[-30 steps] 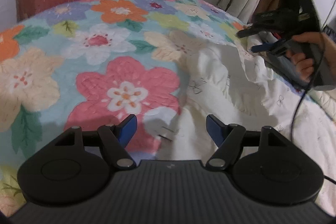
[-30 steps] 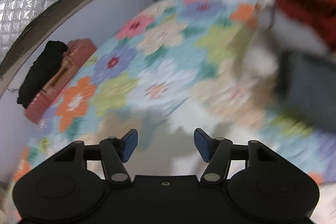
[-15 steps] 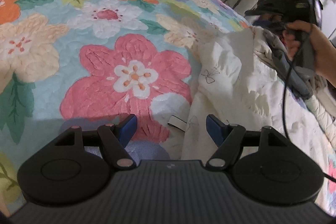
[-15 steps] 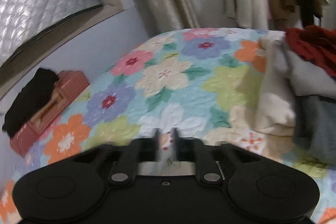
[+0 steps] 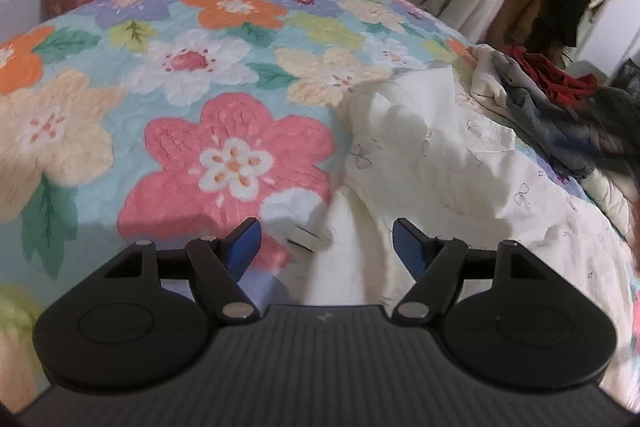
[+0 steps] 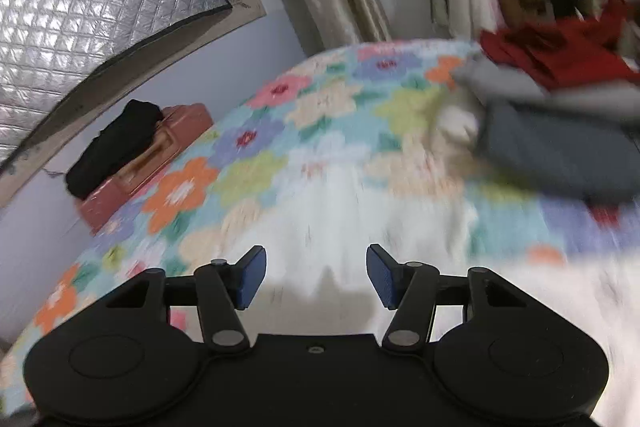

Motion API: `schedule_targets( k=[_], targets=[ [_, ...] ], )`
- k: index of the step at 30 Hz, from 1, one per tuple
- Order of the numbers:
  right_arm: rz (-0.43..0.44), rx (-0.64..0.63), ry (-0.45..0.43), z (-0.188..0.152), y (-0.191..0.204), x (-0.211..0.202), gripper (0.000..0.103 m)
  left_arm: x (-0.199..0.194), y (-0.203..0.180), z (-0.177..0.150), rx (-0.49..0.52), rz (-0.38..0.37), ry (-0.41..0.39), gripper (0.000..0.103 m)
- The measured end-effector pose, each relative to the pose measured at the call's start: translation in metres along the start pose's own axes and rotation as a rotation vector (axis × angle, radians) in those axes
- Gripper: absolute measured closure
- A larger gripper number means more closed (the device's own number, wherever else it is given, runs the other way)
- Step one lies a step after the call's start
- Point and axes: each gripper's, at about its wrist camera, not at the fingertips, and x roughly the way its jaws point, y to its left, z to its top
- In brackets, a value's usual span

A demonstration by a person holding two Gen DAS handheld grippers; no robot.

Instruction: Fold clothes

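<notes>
- Left gripper (image 5: 326, 241): jaws stand wide apart, gripping nothing; the blue pads hover over the edge of the cream garment (image 5: 432, 163).
- Right gripper (image 6: 316, 277): jaws are opening, nothing between them; pale cloth lies blurred below.
- Cream garment: crumpled on the floral quilt (image 5: 224, 131), from 12 to 3 o'clock of the left gripper.
- Clothes pile (image 5: 560, 107): at 2 o'clock, well apart.

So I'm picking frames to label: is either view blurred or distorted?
Right wrist view: heavy motion smear over the floral bedspread and the clothes pile; only the right gripper, jaws opening and empty, is sharp. Left wrist view: mostly sharp on the cream garment, with fisheye bending at the edges.
</notes>
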Motion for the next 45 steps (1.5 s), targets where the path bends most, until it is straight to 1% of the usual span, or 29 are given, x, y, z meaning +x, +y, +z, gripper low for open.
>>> schedule_targets(
  k=[2,3,4,6,7,9,11,12,13,15,17,19,21,25,28,30,32,34,35,38,42,45],
  targets=[
    [-0.064,0.053,0.004,-0.02,-0.012,-0.029,0.042,0.0,-0.015,-0.007,-0.013,-0.007,0.055,0.031],
    [-0.111,0.074,0.015,-0.028,-0.018,-0.042,0.041,0.0,-0.023,-0.011,0.001,-0.009,0.071,0.031],
    [-0.149,0.089,0.026,-0.036,-0.024,-0.055,0.041,-0.002,-0.032,-0.014,0.018,0.005,0.082,0.031],
    [-0.18,0.108,0.021,-0.048,-0.036,-0.08,0.04,-0.009,-0.05,-0.021,0.056,0.038,0.093,0.031],
    [-0.19,0.11,0.018,-0.052,-0.041,-0.091,0.037,-0.014,-0.058,-0.024,0.073,0.046,0.093,0.031],
    [-0.219,0.104,0.003,-0.059,-0.048,-0.112,0.035,-0.025,-0.069,-0.032,0.071,0.009,0.102,0.03],
    [-0.24,0.091,-0.012,-0.066,-0.053,-0.132,0.032,-0.034,-0.077,-0.039,0.026,-0.04,0.132,0.028],
    [-0.242,0.088,-0.018,-0.07,-0.055,-0.141,0.027,-0.04,-0.083,-0.044,0.014,-0.057,0.138,0.028],
    [-0.24,0.089,-0.025,-0.073,-0.057,-0.149,0.019,-0.046,-0.09,-0.049,0.016,-0.07,0.14,0.026],
    [-0.227,0.098,-0.04,-0.081,-0.059,-0.164,0.014,-0.058,-0.109,-0.061,0.098,-0.067,0.131,0.02],
    [-0.197,0.11,-0.03,-0.091,-0.061,-0.176,0.014,-0.07,-0.127,-0.077,0.181,-0.054,0.124,0.016],
    [-0.173,0.118,-0.014,-0.102,-0.061,-0.186,0.014,-0.08,-0.138,-0.094,0.236,-0.063,0.141,0.015],
    [-0.166,0.108,0.01,-0.114,-0.059,-0.193,0.014,-0.088,-0.144,-0.108,0.248,-0.07,0.163,0.015],
    [-0.157,0.059,0.055,-0.136,-0.056,-0.206,0.014,-0.106,-0.153,-0.13,0.283,-0.07,0.168,0.015],
    [-0.153,0.041,0.078,-0.154,-0.057,-0.22,0.014,-0.12,-0.159,-0.141,0.301,-0.069,0.151,0.014],
    [-0.148,0.038,0.084,-0.167,-0.061,-0.233,0.014,-0.131,-0.161,-0.15,0.312,-0.061,0.13,0.011],
    [-0.135,0.016,0.115,-0.175,-0.065,-0.241,0.014,-0.139,-0.165,-0.161,0.362,-0.044,0.114,0.007],
    [-0.091,0.009,0.145,-0.18,-0.072,-0.248,0.015,-0.14,-0.17,-0.172,0.438,-0.035,0.116,0.006],
    [-0.085,0.014,0.146,-0.181,-0.075,-0.253,0.015,-0.139,-0.172,-0.178,0.462,-0.029,0.123,0.006],
    [-0.097,0.002,0.139,-0.184,-0.079,-0.271,0.015,-0.139,-0.175,-0.186,0.471,-0.006,0.137,0.006],
    [-0.125,-0.045,0.12,-0.191,-0.081,-0.296,0.015,-0.151,-0.182,-0.194,0.497,-0.014,0.116,0.006],
    [-0.133,-0.044,0.122,-0.201,-0.084,-0.311,0.015,-0.163,-0.19,-0.2,0.508,0.007,0.096,0.006]
  ],
)
